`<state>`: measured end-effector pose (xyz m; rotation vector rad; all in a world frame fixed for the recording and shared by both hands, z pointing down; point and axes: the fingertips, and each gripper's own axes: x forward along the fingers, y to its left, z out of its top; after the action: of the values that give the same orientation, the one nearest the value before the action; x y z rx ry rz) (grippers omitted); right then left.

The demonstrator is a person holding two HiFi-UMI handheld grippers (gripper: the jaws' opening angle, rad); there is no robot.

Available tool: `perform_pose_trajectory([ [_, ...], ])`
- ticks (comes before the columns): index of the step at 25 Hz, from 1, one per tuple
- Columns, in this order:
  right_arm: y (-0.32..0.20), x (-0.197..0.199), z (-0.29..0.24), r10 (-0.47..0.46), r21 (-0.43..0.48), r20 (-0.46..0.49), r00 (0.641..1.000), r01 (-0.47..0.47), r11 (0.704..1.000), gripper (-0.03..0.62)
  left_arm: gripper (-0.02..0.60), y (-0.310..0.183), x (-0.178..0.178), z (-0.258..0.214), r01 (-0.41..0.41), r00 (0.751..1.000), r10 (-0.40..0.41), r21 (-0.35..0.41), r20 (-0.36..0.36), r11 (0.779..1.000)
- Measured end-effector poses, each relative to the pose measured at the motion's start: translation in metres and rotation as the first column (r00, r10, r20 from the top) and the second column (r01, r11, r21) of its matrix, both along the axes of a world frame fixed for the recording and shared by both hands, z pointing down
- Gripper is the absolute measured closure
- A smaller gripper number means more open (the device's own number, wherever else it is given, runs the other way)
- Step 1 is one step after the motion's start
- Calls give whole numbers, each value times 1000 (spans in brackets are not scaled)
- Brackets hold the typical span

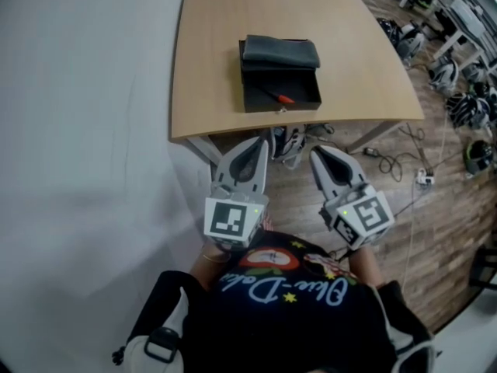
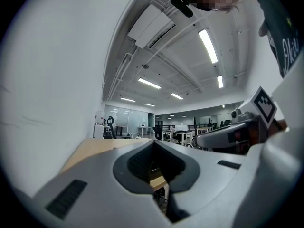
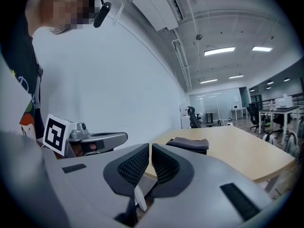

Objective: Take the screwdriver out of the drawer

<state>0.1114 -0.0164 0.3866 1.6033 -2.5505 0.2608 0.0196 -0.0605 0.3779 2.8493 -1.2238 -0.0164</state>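
Observation:
A screwdriver [image 1: 278, 96] with an orange handle lies in the open drawer [image 1: 299, 96] of a small black drawer box [image 1: 279, 53] on the wooden table [image 1: 210, 45]. Both grippers are held close to the person's body, short of the table's near edge and well away from the drawer. My left gripper [image 1: 262, 142] is shut and holds nothing; its jaws [image 2: 153, 142] meet at the tips. My right gripper [image 1: 316, 154] is shut and empty too, with its pads [image 3: 137, 163] nearly touching. The right gripper view shows the drawer box [image 3: 187, 145] ahead on the table.
A white wall [image 1: 78, 130] runs along the left of the table. Cables and a power strip [image 1: 423, 179] lie on the wooden floor at the right. Shoes [image 1: 289, 142] sit under the table's near edge. Desks and chairs [image 3: 256, 115] stand farther off.

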Motion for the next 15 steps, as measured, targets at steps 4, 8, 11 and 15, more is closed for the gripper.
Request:
perform_pose_trajectory([
  [4, -30, 0, -5, 1, -18, -11, 1000, -1, 1000, 594, 581, -31, -5, -6, 9, 1000, -9, -15, 4, 1000],
  [8, -61, 0, -4, 5, -39, -33, 999, -7, 999, 594, 581, -61, -7, -2, 4, 1000, -4, -10, 28, 1000],
  [11, -82, -1, -6, 5, -50, -49, 999, -7, 999, 594, 581, -79, -9, -4, 0, 999, 0, -9, 36, 1000],
  [15, -109, 3, -4, -2, -71, -100, 995, -5, 997, 594, 581, -102, -10, -1, 6, 999, -5, -14, 53, 1000],
])
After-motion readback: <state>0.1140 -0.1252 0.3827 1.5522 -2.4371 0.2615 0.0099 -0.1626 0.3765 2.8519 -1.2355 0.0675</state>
